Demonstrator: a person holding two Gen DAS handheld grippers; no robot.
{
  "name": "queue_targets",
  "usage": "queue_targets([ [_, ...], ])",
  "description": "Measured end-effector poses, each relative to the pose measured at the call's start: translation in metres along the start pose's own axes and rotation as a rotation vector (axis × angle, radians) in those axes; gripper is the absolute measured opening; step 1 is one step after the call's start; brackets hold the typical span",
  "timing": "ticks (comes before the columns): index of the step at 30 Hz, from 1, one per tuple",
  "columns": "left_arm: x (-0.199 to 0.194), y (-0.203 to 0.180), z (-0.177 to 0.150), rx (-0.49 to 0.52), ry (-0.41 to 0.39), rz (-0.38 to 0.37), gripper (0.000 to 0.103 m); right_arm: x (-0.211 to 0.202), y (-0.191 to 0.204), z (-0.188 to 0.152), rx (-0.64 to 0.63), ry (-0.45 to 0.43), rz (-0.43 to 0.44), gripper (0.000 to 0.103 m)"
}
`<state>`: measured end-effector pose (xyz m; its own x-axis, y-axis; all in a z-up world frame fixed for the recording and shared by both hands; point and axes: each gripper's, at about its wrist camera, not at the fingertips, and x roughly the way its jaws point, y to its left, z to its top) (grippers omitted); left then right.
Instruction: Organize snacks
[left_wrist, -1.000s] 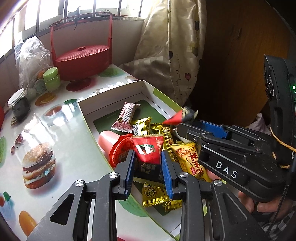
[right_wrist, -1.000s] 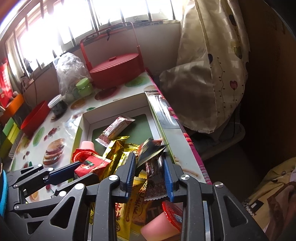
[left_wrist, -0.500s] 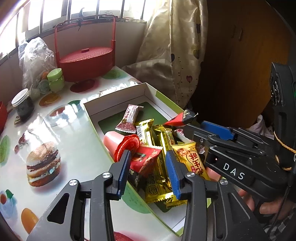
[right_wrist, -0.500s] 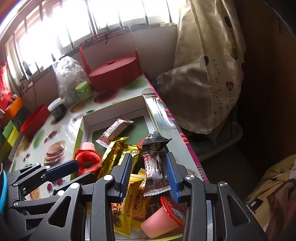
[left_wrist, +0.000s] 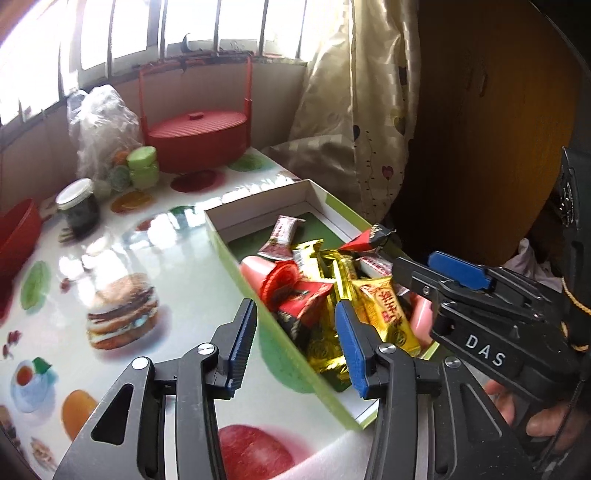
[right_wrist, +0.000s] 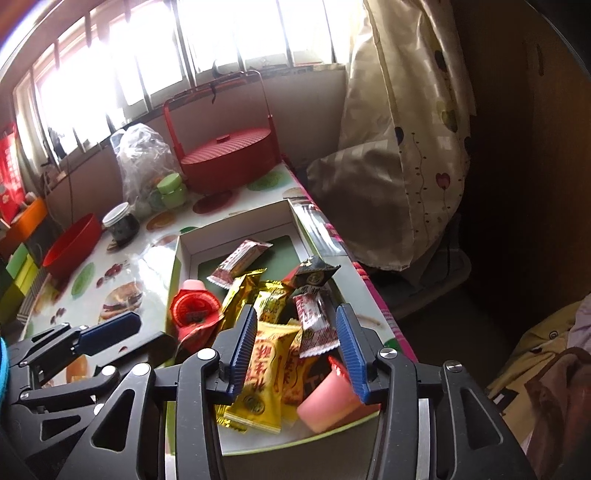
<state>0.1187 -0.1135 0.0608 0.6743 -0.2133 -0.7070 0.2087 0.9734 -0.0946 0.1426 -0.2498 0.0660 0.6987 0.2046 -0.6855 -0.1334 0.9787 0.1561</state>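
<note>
Over box (left_wrist: 332, 206), both claws opening, empty.

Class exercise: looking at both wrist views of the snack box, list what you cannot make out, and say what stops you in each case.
- Box near end: right wrist view, covered by the right gripper.
- Lower snacks in the pile: both views, buried under the yellow packets.
- Plastic bag contents: left wrist view, crinkled film and glare.
- Red lidded basket contents: lid on.
- Jar label: too small, blurred.
</note>
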Motion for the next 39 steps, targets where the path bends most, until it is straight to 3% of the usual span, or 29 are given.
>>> queue_targets([
  [8,-0.017,0.019,-0.022,-0.021,-0.008,0.072,0.046,-0.016,0.017,-0.018,-0.009,0.004,-0.014,0.05],
  [19,-0.023,0.037,-0.051,-0.046,0.02,0.107,0.046,-0.027,0.034,-0.047,-0.015,0.028,-0.05,0.052],
  [31,-0.022,0.039,-0.081,-0.06,0.078,0.103,0.046,-0.036,0.041,-0.081,-0.013,0.067,-0.098,0.056],
  [39,-0.02,0.037,-0.091,-0.061,0.091,0.099,0.046,-0.034,0.051,-0.097,-0.017,0.09,-0.075,0.056],
])
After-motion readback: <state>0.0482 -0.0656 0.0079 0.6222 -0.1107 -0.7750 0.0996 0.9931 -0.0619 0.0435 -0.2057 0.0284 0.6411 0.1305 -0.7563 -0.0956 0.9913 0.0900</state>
